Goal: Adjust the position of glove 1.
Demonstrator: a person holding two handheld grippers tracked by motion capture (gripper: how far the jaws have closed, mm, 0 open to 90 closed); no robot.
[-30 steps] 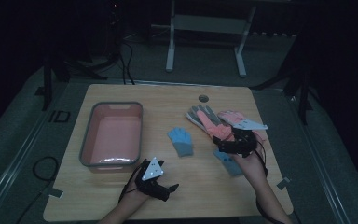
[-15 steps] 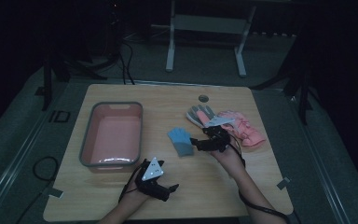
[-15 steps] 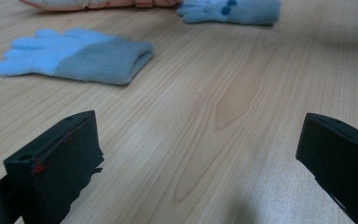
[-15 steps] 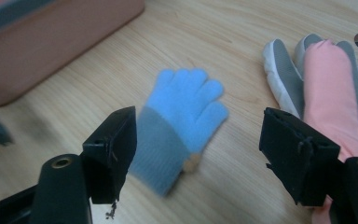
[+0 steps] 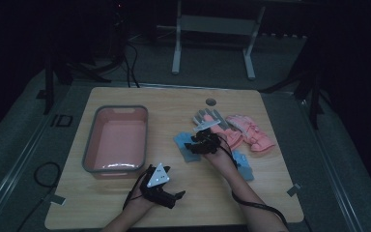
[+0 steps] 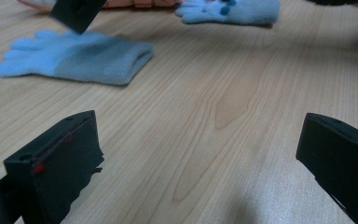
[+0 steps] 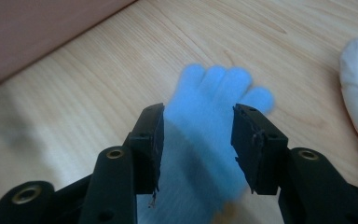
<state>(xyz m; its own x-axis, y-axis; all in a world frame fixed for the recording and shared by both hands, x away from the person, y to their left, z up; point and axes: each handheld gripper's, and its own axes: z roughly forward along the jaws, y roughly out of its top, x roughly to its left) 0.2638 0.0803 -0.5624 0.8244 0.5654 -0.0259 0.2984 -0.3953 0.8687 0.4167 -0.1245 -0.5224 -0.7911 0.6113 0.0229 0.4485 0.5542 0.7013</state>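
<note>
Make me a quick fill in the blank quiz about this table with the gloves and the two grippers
1. The right gripper has its jaws on either side of a glove coloured ____.
2. The tub on the table is ____ inside, holding nothing.
3. The left gripper has its jaws wide ____ over bare wood.
4. Beside the grey glove lies a glove coloured ____.

Missing words: blue; empty; open; pink

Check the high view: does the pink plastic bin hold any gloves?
No. The pink plastic bin shows a bare floor, while the light blue knit glove and the other gloves lie on the wooden table to its right.
</note>
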